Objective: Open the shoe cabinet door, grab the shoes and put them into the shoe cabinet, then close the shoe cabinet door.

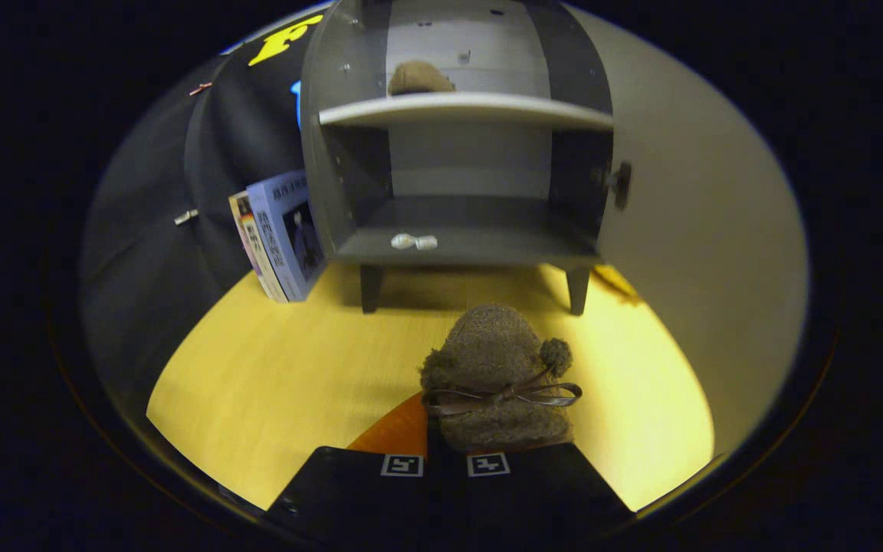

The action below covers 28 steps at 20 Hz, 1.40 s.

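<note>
A brown fuzzy shoe [497, 360] with a thin bow and pompoms sticks out just ahead of my fingers, toe pointing at the shoe cabinet [349, 199]. My gripper [445, 454] is shut on the shoe's heel edge, its two fingers nearly together. The cabinet stands beyond the shoe on short dark legs, with its door [702, 230] swung wide to the right and the door knob [622, 184] facing inward. A second brown shoe [418, 77] rests on the upper shelf [464, 110]. The lower shelf [487, 247] has bare room across most of its width.
Two small white bits [415, 241] lie at the lower shelf's front edge. Books [280, 234] lean against the cabinet's left side. An orange patch [395, 435] shows under the shoe on the yellow wooden surface [273, 383]. The open door walls off the right.
</note>
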Each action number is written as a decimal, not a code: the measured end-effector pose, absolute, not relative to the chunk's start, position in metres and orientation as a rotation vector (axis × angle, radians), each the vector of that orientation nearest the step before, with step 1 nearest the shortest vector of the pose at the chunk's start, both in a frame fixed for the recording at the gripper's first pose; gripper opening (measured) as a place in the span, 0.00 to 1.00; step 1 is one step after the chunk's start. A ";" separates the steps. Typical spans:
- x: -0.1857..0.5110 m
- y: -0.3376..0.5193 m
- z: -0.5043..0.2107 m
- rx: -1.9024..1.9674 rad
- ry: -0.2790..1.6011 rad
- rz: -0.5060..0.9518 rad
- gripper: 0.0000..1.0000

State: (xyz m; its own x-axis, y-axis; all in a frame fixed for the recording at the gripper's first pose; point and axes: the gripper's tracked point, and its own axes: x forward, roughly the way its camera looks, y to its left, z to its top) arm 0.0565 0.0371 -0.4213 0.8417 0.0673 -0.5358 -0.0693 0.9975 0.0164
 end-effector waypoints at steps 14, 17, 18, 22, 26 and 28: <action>0.124 0.040 -0.131 0.038 0.292 0.086 0.06; 0.166 0.048 -0.104 0.051 0.284 0.081 0.06; 0.182 0.048 -0.098 0.046 0.278 0.073 0.06; 0.246 0.045 -0.080 0.031 0.251 0.041 0.06; 0.306 0.036 -0.081 0.002 0.254 0.005 0.06; 0.333 0.031 -0.090 -0.009 0.265 -0.014 0.07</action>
State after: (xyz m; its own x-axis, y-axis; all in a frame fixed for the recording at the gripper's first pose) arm 0.3335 0.0314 -0.0902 0.9651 -0.0148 -0.2615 0.0123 0.9999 -0.0110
